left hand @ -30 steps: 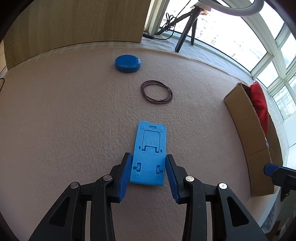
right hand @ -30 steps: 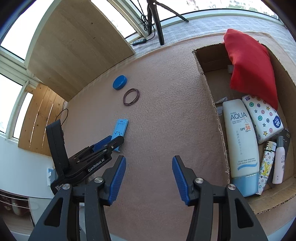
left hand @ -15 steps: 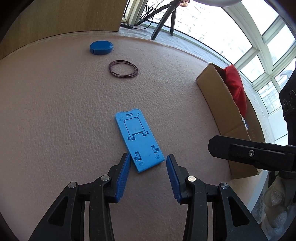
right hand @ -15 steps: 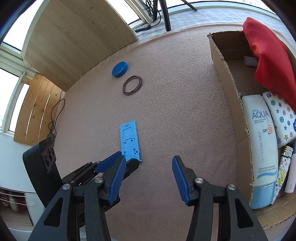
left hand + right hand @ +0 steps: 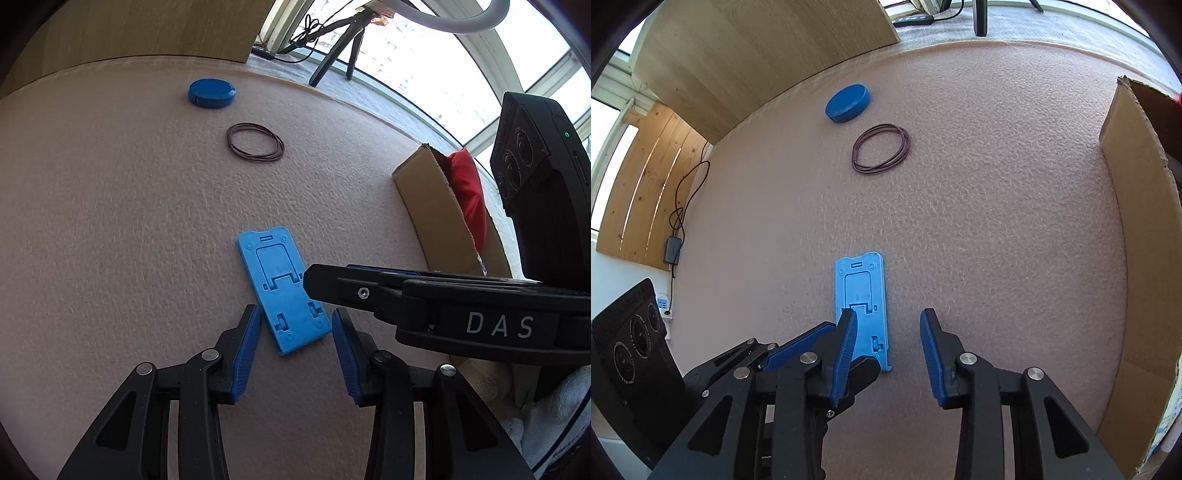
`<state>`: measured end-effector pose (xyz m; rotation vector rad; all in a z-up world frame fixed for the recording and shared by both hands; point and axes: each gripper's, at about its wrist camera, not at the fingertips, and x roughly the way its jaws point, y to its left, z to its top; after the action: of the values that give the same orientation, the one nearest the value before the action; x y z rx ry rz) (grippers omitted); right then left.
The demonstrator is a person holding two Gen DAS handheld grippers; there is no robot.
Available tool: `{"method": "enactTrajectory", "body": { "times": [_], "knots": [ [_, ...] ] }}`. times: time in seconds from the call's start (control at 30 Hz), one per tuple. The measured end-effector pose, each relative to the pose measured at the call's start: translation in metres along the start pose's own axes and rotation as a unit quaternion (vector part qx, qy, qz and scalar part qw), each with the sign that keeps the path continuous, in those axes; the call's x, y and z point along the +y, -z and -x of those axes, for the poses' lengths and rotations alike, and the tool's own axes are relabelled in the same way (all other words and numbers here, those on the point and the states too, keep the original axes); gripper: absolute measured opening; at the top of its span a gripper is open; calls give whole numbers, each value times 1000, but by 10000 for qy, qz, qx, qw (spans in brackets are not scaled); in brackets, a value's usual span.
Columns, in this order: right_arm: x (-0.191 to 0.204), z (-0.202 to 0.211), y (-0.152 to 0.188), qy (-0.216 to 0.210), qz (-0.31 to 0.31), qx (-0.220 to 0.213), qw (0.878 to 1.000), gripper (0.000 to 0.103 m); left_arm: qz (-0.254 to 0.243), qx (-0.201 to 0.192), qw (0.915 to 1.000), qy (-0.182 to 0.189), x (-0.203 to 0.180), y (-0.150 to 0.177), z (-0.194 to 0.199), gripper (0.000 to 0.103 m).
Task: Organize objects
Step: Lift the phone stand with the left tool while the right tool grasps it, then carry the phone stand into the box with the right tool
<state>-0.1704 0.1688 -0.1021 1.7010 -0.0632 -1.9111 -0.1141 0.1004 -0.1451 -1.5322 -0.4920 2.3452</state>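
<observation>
A flat blue phone stand (image 5: 282, 288) lies on the pinkish mat (image 5: 110, 221). My left gripper (image 5: 294, 325) is open, and the stand's near end sits between its blue pads without being touched. My right gripper (image 5: 888, 325) is also open, low over the same end of the stand (image 5: 862, 306). Its left pad covers the stand's edge and its right pad is over bare mat. The right gripper's black fingers (image 5: 351, 291) reach in from the right across the stand. The left gripper's fingers (image 5: 798, 350) show at lower left, hiding the stand's near corner.
A round blue lid (image 5: 211, 92) and a loop of brown rubber bands (image 5: 255, 142) lie farther out on the mat. A cardboard box (image 5: 432, 206) with a red pouch (image 5: 467, 192) stands at the right. A cable and adapter (image 5: 674, 251) hang off the left edge.
My right gripper has swung left from the box to the phone stand and now sits beside the left gripper. The left gripper stays open at the stand's near end.
</observation>
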Motion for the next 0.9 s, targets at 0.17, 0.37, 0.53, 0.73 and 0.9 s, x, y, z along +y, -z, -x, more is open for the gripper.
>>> {"method": "enactTrajectory", "body": {
  "times": [0.17,0.37,0.53,0.73,0.9],
  "knots": [
    [5,-7,-3,38,48,46,10000,24,47,-22,10000,74,3,1,1,42],
    [8,-12,-4,-32,76,98,9999,13,35,-10,10000,46,4,0,1,36],
    [9,-11,-2,-23,27,25,10000,13,18,-10,10000,49,3,0,2,33],
    [5,5,4,-84,-12,-104,9999,13,-15,-70,9999,92,-4,1,8,33],
    [0,27,10,-92,-59,-332,9994,13,-210,-171,9996,118,-23,-2,17,33]
  ]
}}
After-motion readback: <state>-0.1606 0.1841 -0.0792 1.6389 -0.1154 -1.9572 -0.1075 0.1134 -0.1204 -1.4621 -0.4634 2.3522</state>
